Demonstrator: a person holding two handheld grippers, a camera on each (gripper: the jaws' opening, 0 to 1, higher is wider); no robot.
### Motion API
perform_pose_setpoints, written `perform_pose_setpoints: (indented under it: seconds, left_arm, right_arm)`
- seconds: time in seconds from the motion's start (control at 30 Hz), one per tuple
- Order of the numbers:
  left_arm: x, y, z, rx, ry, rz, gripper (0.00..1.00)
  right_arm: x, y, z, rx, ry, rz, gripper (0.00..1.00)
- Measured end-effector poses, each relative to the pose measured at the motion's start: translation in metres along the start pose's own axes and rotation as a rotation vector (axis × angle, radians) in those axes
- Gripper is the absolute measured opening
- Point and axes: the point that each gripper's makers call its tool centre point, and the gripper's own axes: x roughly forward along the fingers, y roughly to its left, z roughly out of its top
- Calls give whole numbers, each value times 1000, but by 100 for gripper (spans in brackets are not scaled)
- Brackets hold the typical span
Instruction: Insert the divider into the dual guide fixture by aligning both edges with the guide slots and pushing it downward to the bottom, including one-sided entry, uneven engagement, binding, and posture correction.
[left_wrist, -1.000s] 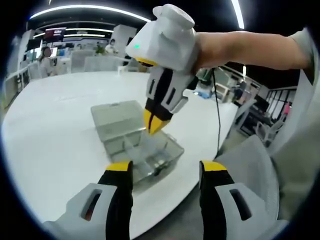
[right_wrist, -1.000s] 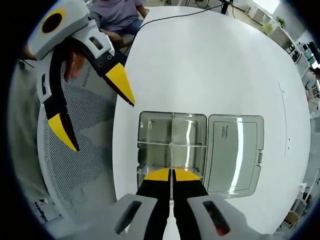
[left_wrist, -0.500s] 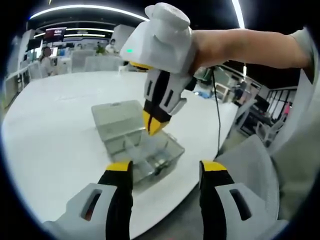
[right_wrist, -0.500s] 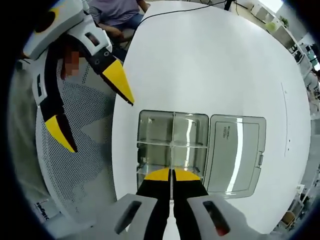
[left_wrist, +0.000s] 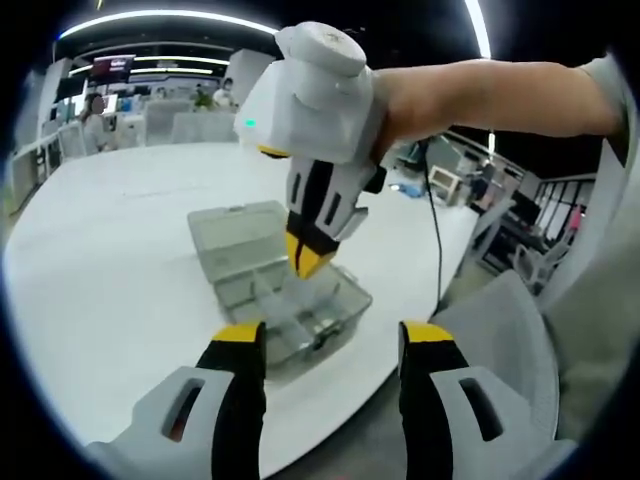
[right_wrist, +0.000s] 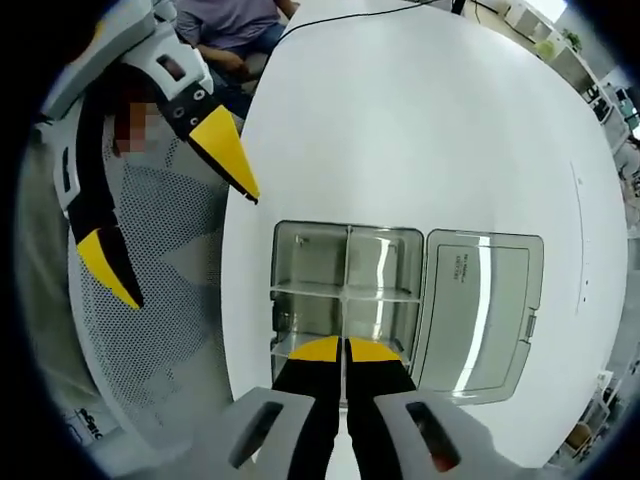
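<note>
A clear plastic box (right_wrist: 300, 265) with a cross partition lies on the white table (right_wrist: 420, 120), its lid (right_wrist: 485, 310) folded open beside it. My right gripper (right_wrist: 345, 350) is shut on the thin clear divider (right_wrist: 344, 285), which stands edge-on down the middle of the box. In the left gripper view the right gripper (left_wrist: 305, 262), held by a person's hand, points down into the box (left_wrist: 330, 305), next to the open lid (left_wrist: 235, 225). My left gripper (left_wrist: 333, 340) stands open, apart from the box, near the table edge. It also hangs open at the left (right_wrist: 195, 250).
The box sits close to the table's curved edge (right_wrist: 235, 300). A grey mesh chair (right_wrist: 160, 330) stands just past that edge. A seated person (right_wrist: 230, 20) and a black cable (right_wrist: 340, 18) are at the far side. Other desks and people fill the room behind (left_wrist: 120, 110).
My right gripper has shifted a little to the left and lower over the box, still holding the divider. My left gripper stays open and hardly moves.
</note>
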Motion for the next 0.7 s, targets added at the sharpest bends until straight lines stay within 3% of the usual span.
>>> perform_pose_setpoints:
  seconds: [0.7]
  left_arm:
    - [0,2,0,-7,-1,4,50]
  right_arm:
    - [24,0,-2,-9,3,8,0]
